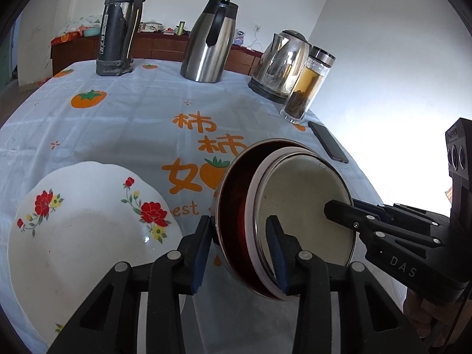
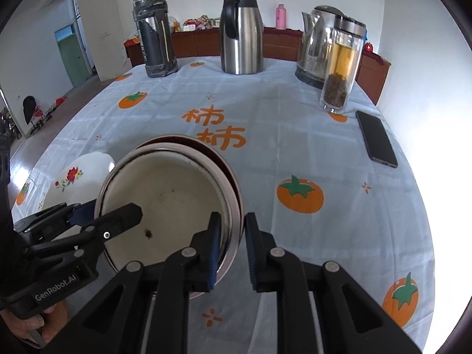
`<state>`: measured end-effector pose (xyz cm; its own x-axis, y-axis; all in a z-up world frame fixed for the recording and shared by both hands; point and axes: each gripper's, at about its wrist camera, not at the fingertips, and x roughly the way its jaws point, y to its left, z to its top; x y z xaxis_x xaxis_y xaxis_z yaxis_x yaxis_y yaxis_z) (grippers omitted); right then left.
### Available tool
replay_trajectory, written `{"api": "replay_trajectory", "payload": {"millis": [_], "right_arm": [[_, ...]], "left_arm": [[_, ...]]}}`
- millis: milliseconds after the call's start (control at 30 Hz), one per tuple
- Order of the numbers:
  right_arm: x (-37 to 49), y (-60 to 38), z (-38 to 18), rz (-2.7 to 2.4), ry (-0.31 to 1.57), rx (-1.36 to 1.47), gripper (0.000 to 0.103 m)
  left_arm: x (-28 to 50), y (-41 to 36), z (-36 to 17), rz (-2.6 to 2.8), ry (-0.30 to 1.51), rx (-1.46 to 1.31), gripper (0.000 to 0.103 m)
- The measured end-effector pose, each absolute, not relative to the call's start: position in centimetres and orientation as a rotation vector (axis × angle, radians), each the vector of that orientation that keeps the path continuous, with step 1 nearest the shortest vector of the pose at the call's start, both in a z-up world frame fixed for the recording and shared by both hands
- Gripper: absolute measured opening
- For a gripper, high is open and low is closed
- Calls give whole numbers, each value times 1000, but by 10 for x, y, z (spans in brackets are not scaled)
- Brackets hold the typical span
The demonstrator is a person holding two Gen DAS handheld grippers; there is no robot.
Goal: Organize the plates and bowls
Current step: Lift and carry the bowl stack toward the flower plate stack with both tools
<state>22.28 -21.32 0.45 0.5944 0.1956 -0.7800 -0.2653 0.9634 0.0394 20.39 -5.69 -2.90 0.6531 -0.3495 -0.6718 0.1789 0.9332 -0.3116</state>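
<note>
L claw [image 1: 239, 253] clamped on near rims of nested bowls [image 1: 298, 206], tilted above bench [image 1: 132, 118], R claw [image 2: 231, 250] pinching opposite rims, bowl undersides hidden, floral plate [image 1: 88, 230] beside, part cut off

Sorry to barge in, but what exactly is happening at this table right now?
A person is stacking dishes with a handheld gripper in each hand. Both the left gripper and the right gripper clamp the rims of two nested bowls: a cream enamel bowl sitting inside a dark red bowl. A flowered white plate lies beside them on the tablecloth.
</note>
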Motion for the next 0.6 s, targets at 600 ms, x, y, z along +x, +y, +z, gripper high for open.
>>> {"api": "replay_trajectory", "payload": {"millis": [600], "right_arm": [[219,-194,19,322,882,-114,16]], "left_arm": [[194,-31,-16,-288,776,-300,37]]}}
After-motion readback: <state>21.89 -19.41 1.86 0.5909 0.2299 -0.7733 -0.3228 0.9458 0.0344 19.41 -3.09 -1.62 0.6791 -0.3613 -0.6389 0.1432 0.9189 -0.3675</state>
